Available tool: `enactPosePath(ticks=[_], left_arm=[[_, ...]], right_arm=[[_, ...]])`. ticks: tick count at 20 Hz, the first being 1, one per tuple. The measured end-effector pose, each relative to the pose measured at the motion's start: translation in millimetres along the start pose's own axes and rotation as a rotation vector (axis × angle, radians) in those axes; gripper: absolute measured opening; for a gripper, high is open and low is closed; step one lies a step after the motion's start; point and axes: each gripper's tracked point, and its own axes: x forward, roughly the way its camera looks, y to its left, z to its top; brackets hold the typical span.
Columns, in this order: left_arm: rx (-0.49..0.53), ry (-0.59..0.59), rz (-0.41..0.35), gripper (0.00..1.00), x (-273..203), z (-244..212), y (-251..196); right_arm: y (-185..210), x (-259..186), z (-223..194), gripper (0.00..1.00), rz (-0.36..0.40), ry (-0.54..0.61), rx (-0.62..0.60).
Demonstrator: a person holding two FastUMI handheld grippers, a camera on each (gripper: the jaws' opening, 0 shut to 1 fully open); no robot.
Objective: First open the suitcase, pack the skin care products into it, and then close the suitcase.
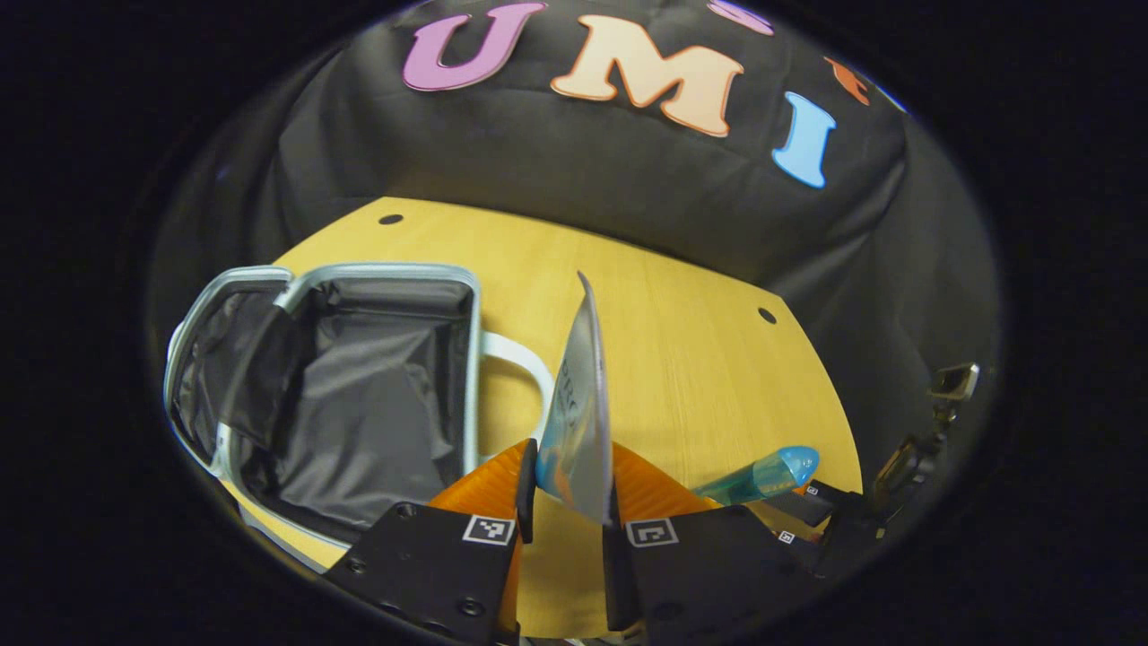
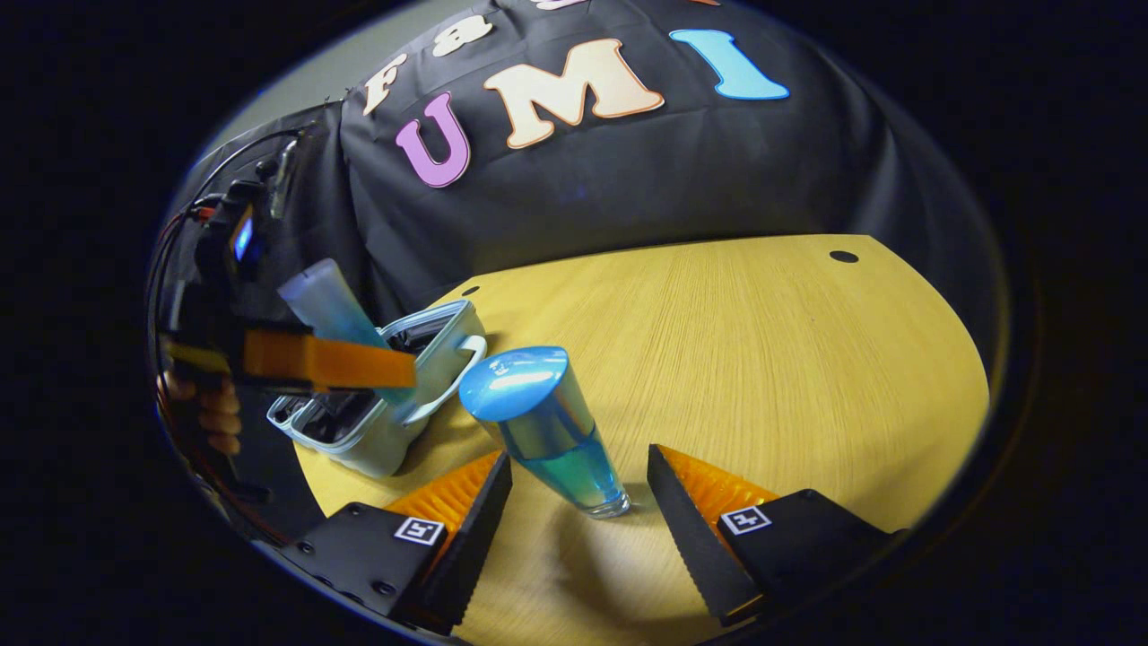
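Spread jaws of the right gripper (image 2: 578,484) flank the upright blue-capped clear bottle (image 2: 547,431) standing on the wooden surface (image 2: 762,359), its long axis vertical; the left gripper (image 1: 567,498) pinches a flat silver tube (image 1: 581,404) beside the open grey-lined suitcase (image 1: 359,395)

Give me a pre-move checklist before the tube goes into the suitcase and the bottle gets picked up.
1. Suitcase open: ok, lid back, dark lining showing.
2. Tube held by left gripper: ok, both jaws press on it.
3. Tube over the suitcase: not ok, in the left gripper view it sits beside the handle, above the table.
4. Bottle upright: ok, standing on its base.
5. Right gripper around the bottle: ok, jaws open on either side, not touching.
6. Room inside the suitcase: ok, nothing seen in it.
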Motion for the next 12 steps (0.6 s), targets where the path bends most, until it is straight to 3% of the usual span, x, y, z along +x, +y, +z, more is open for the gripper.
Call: enactPosePath(ticks=[1,3,4,5,6,9,12], left_arm=[[-0.012,-0.011,0.016,0.30,-6.5,7.2,11.0],[-0.046,0.002,0.042,0.30,-16.8,12.6,32.0],[-0.061,0.012,0.055,0.30,-21.1,12.4,43.1],[-0.073,0.020,0.072,0.30,-26.0,12.4,57.0],[-0.079,0.037,0.091,0.30,-30.0,9.9,70.4],[-0.081,0.097,0.166,0.31,-43.8,-2.0,111.0],[-0.081,0.194,0.175,0.30,-45.0,-16.8,133.1]], right_arm=[[-1.7,3.1,-0.3,0.95,-0.015,0.000,-0.012],[-4.0,8.9,-3.2,0.78,-0.041,0.002,-0.047],[-3.3,8.9,-3.9,0.81,-0.044,0.000,-0.055],[-3.4,10.9,-3.1,0.56,-0.062,-0.003,-0.064],[-4.1,9.4,-2.1,0.58,-0.069,-0.005,-0.069],[-6.4,12.1,-2.4,0.49,-0.099,0.013,-0.105],[-8.7,12.7,0.2,0.45,-0.125,0.031,-0.069]])
